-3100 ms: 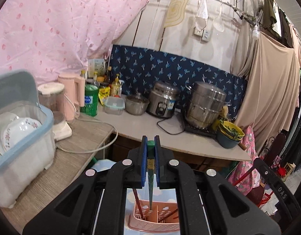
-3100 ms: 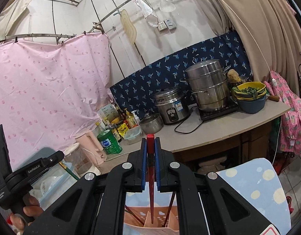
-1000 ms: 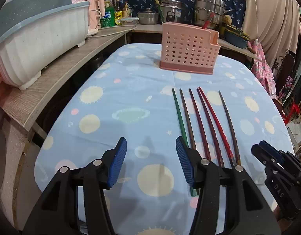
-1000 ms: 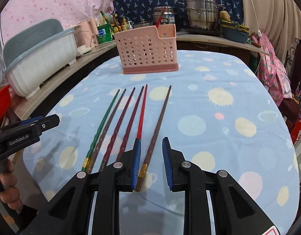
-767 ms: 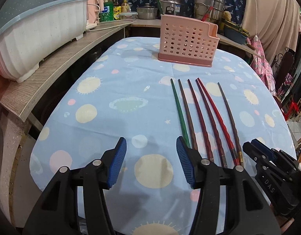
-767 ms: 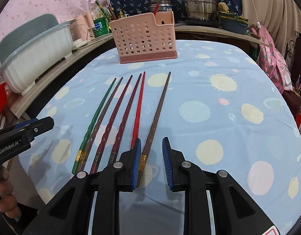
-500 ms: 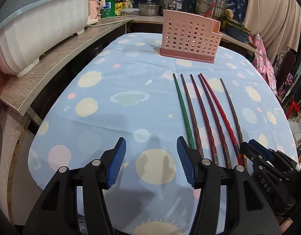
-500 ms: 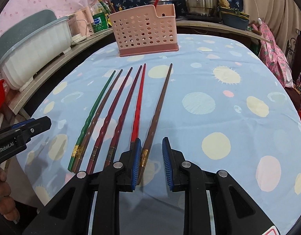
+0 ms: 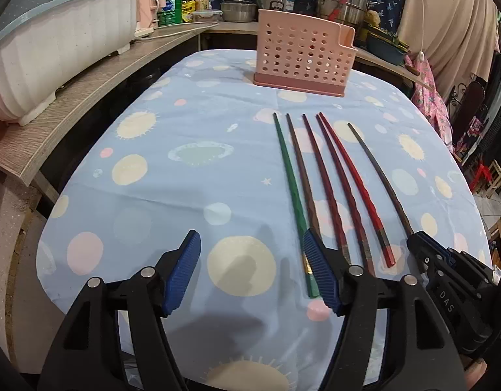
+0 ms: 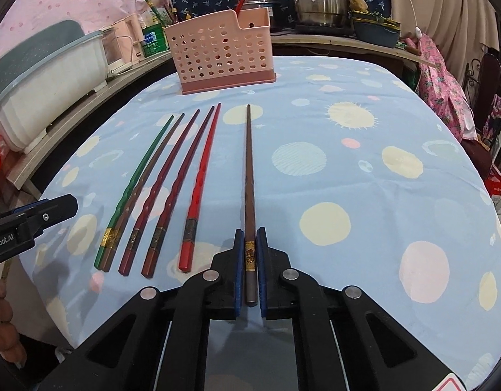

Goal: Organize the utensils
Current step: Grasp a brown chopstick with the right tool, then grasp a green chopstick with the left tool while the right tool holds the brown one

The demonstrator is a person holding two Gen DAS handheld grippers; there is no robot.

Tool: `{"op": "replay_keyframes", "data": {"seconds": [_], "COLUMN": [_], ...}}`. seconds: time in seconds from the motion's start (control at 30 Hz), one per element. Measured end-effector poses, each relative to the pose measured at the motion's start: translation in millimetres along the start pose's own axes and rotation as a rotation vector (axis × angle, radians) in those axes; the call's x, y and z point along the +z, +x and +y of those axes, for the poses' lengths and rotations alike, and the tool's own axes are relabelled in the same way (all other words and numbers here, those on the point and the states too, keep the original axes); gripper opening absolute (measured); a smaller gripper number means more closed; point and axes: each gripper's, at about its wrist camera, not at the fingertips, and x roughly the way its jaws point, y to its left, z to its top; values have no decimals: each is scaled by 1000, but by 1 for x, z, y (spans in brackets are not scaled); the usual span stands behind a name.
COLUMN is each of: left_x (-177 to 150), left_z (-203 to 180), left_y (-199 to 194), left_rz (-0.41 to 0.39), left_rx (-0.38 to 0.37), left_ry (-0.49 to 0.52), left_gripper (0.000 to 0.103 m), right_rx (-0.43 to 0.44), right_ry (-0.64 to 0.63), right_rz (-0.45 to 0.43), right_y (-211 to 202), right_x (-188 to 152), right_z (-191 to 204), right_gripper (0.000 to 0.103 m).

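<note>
Several chopsticks lie side by side on the blue spotted tablecloth (image 10: 364, 176). My right gripper (image 10: 249, 254) is shut on the handle end of the dark brown chopstick (image 10: 249, 169), the rightmost one, which still rests along the cloth. Left of it lie the bright red (image 10: 201, 179), two dark red, a brown and the green chopstick (image 10: 136, 182). My left gripper (image 9: 253, 273) is open above the near edge of the cloth; its right pad (image 9: 318, 273) sits beside the green chopstick's (image 9: 291, 189) handle. The pink perforated holder (image 10: 222, 50) stands at the far end with a red and a green chopstick in it.
A white dish rack with a grey-blue lid (image 9: 54, 39) sits on the wooden counter (image 9: 87, 91) to the left. Pots, bottles and a bowl stand on the back counter (image 10: 318, 3). The table edge is close below both grippers.
My right gripper has closed on the dark brown chopstick's handle end. The left gripper stays open and has moved little since half a second ago.
</note>
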Motion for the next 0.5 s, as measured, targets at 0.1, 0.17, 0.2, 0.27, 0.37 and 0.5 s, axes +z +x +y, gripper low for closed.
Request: {"op": "replay_keyframes", "data": {"seconds": [0.1,0.17,0.2,0.27,0.37,0.5], "left_x": [-3,-6,-8,-11,-14,-17], "left_z": [-6,-10,-13,-16,-19,-20], "left_y": [2,4,5,7,12,18], "left_rz": [11,21,25,31,41,51], "left_rx": [-13,-22,-24,-25,-19,-4], "left_ry": [10,17,22,29,37,41], "left_gripper": [63,63,63,63,63,63], "right_rx": [-5,-6,-6,-8,-11,-10], "right_ry": [13,17,18,16,14,16], "right_rz": [1,0,-1,-4,-7,-10], "right_y": [-4,-7,-8,-9,-9,-9], "right_x": [-3,-6,-7,-8,-9,-9], "right_z": [-7,-10,-10,-11,-11,-11], "right_gripper": [7,7,7,7,7,7]}}
